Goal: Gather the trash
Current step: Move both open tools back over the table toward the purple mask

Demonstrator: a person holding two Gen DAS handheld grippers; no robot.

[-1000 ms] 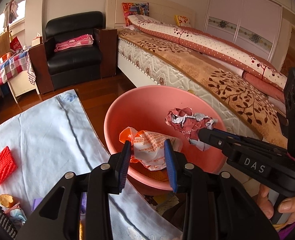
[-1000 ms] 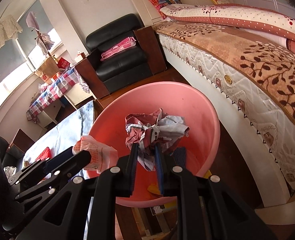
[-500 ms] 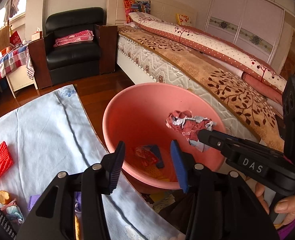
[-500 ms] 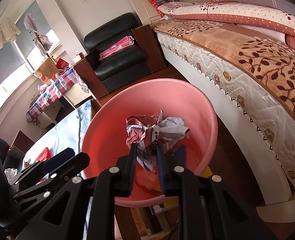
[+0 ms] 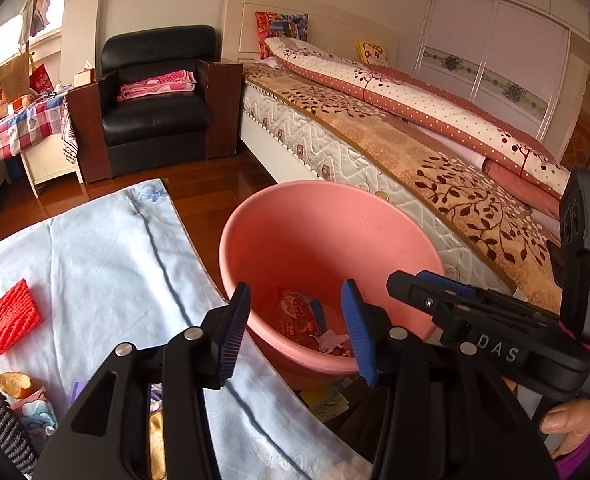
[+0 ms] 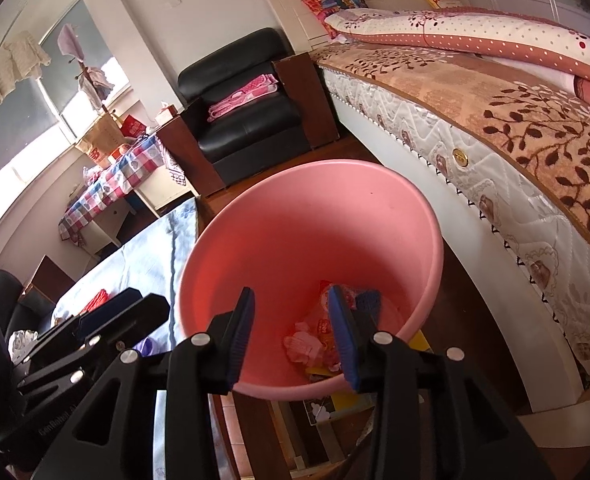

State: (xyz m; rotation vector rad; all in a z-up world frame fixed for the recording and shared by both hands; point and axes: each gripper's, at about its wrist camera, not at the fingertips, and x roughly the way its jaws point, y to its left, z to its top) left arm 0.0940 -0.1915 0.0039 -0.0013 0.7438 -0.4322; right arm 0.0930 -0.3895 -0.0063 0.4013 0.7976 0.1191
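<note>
Black left gripper [image 5: 295, 330] and right gripper [image 6: 291, 332], blue ribbed jaws, silver screws.

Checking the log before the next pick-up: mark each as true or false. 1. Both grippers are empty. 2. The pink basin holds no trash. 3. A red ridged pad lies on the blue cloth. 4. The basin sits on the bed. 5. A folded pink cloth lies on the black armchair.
1. True: nothing sits between the jaws of the left gripper; the right gripper has its jaws opening, also empty.
2. False: the pink basin holds crumpled wrappers at its bottom.
3. True: the red ridged pad lies on the blue cloth.
4. False: it stands beside the bed.
5. True: the folded pink cloth lies on the black armchair.
</note>
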